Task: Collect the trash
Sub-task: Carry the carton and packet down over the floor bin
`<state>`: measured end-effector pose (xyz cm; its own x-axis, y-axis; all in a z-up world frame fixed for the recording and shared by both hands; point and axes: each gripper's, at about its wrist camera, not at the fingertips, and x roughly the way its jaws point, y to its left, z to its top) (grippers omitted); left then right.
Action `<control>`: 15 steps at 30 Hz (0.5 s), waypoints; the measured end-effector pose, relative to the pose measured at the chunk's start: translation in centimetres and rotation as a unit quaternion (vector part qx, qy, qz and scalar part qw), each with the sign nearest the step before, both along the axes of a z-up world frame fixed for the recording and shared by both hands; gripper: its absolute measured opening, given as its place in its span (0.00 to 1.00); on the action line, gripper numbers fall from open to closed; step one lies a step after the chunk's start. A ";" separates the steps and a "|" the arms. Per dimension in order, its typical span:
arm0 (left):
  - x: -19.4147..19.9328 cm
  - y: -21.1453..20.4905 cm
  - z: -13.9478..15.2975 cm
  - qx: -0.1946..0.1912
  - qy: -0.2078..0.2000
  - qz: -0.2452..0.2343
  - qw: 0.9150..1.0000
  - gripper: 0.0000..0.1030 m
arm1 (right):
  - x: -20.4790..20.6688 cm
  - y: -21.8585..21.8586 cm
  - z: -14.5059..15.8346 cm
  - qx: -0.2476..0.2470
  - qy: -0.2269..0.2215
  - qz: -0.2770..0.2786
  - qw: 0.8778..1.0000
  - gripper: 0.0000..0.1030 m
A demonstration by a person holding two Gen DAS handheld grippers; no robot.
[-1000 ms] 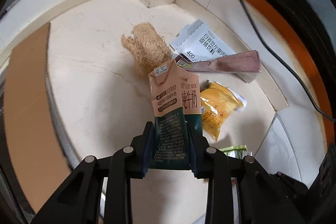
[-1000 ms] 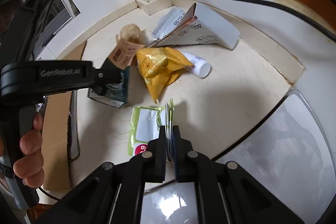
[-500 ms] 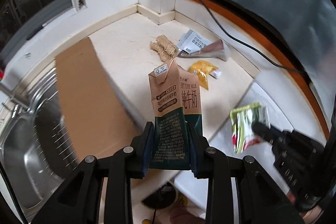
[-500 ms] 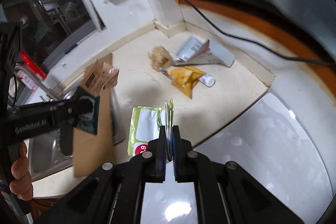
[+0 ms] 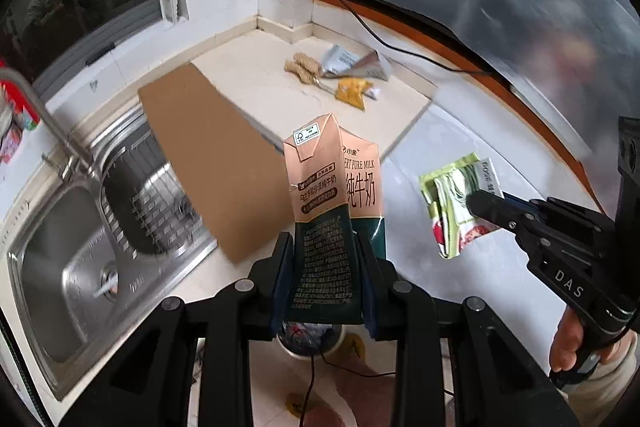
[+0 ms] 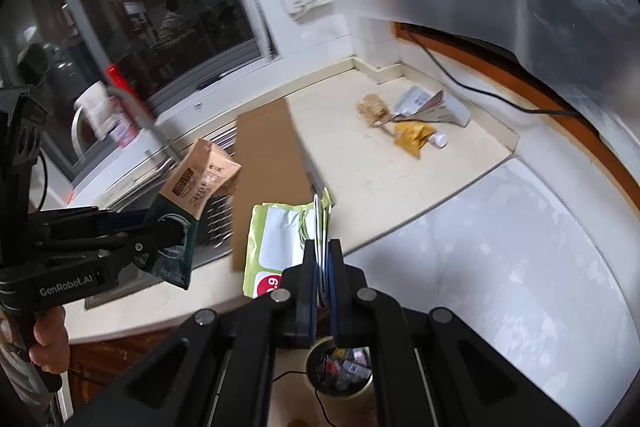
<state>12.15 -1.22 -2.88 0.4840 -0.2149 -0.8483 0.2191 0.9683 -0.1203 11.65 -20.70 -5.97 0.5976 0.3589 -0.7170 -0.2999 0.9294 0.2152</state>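
We count two pieces of trash in hand and four more lying in the far corner of the counter [image 5: 248, 87]: a fibrous scrubber [image 5: 303, 67], a white printed packet [image 5: 340, 58], a yellow wrapper [image 5: 352, 91] and what looks like a small white bottle [image 6: 439, 139], though it is too small for us to be sure. One bin [image 6: 340, 367] stands on the floor below both grippers. Our left gripper [image 5: 326, 259] is clamped on one milk carton [image 5: 332, 187], held upright above the counter's edge. Our right gripper [image 6: 322, 259] is pressed together on one flat green wrapper [image 6: 280, 243], beside one cardboard sheet [image 5: 216, 163] and one steel sink [image 5: 64, 247].
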 end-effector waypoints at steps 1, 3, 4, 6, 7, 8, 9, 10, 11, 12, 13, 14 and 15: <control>-1.1 0.4 -0.2 -0.002 0.004 -0.002 1.000 0.27 | -1.1 0.4 -0.1 0.001 0.001 0.005 1.000 0.04; -3.0 0.8 -0.8 0.000 0.010 -0.009 1.000 0.27 | -2.6 1.0 -0.4 0.000 0.005 0.013 1.000 0.04; -4.0 1.0 -1.3 0.003 0.013 -0.013 1.000 0.27 | -3.4 1.4 -0.7 -0.001 0.008 0.017 1.000 0.04; -6.1 1.1 -2.4 0.017 0.013 -0.020 1.000 0.27 | -5.2 2.3 -1.7 -0.004 0.018 0.026 1.000 0.04; -6.6 1.1 -2.9 0.022 0.012 -0.022 0.999 0.27 | -5.8 2.5 -2.1 -0.005 0.022 0.028 0.999 0.04; -7.5 1.1 -3.6 0.028 0.009 -0.025 0.999 0.27 | -6.4 3.0 -2.8 -0.006 0.028 0.032 0.999 0.04; -8.1 1.0 -4.2 0.034 0.008 -0.027 0.999 0.27 | -6.9 3.3 -3.5 -0.007 0.034 0.035 0.999 0.04; -8.8 0.9 -5.1 0.041 0.006 -0.031 0.999 0.27 | -7.5 3.6 -4.4 -0.009 0.042 0.040 0.998 0.04; -9.4 0.9 -6.1 0.047 0.005 -0.032 0.998 0.28 | -8.2 3.9 -5.4 -0.015 0.047 0.043 0.998 0.04; -9.9 0.8 -7.0 0.051 0.006 -0.034 0.998 0.27 | -8.7 4.1 -6.4 -0.022 0.052 0.044 0.997 0.04; -10.4 0.7 -8.4 0.056 0.009 -0.038 0.998 0.27 | -9.2 4.4 -7.8 -0.029 0.063 0.043 0.997 0.04; -10.6 0.6 -9.3 0.057 0.013 -0.039 0.998 0.27 | -9.5 4.5 -8.9 -0.032 0.074 0.044 0.996 0.04; -10.9 0.6 -10.6 0.055 0.020 -0.041 0.997 0.27 | -9.9 4.7 -10.5 -0.033 0.088 0.044 0.995 0.04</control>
